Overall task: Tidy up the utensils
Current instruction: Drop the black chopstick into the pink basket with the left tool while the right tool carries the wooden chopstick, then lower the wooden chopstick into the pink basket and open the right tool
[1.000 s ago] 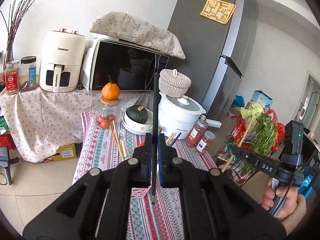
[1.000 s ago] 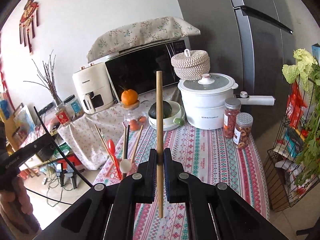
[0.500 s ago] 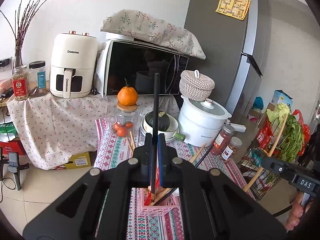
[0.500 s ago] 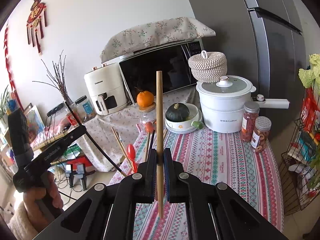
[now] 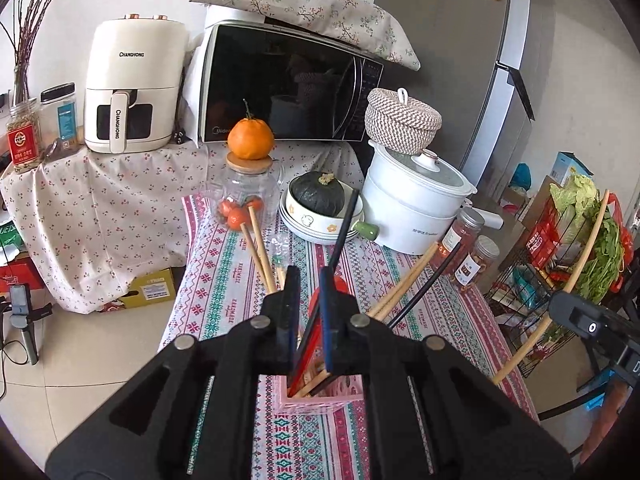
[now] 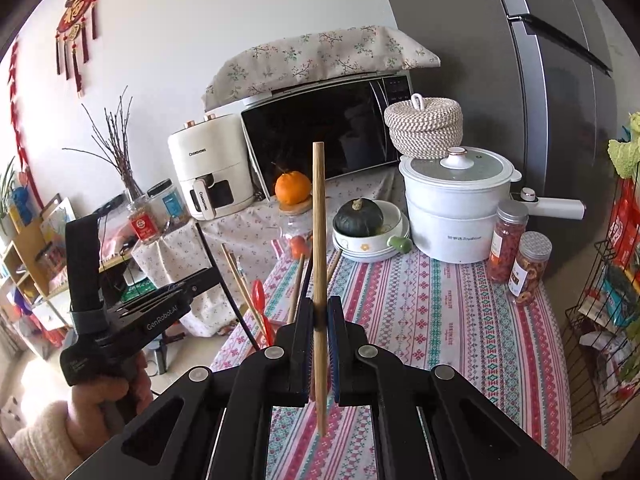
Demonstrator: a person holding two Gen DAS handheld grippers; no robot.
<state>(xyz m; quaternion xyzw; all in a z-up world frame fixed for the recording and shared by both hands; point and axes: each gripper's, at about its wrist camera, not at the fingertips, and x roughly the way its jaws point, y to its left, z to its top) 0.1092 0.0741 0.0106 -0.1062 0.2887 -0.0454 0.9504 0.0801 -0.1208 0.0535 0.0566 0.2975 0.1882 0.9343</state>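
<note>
Black chopstick (image 5: 345,227): leans to the right between the left gripper's fingers, its lower end down in the pink holder (image 5: 320,398); it lies against the right-hand finger, the left-hand finger stands clear of it
Left gripper (image 5: 309,280): jaws have just been opening; a narrow gap shows between the pads and they no longer pinch the black chopstick; it hangs right above the holder
Pink holder: stands on the striped tablecloth (image 5: 420,312), near the table's front edge; wooden chopsticks (image 5: 256,240) and dark ones fan out of it to both sides, with something red among them
Right gripper (image 6: 319,312): closed tight on a wooden chopstick (image 6: 318,216), which stands nearly upright, its top well above the fingers and its tip poking out below them; it is over the tablecloth, to the right of the holder; a hand (image 6: 100,400) in a fleecy sleeve holds the left gripper's handle at the left of this view
Behind the holder: a glass jar (image 5: 246,192) with a cork lid and an orange (image 5: 251,138) on top; a dark green squash (image 5: 318,198) in a white bowl (image 5: 316,232); a white pot (image 5: 416,208) with a woven basket (image 5: 402,122) just behind its lid
Back shelf: a cream air fryer (image 5: 134,84) beside a microwave (image 5: 288,84) under a flowered cloth
Right of the table: two spice jars (image 6: 520,252) near the pot, and a wire rack (image 5: 560,264) with greens, apart from the table
</note>
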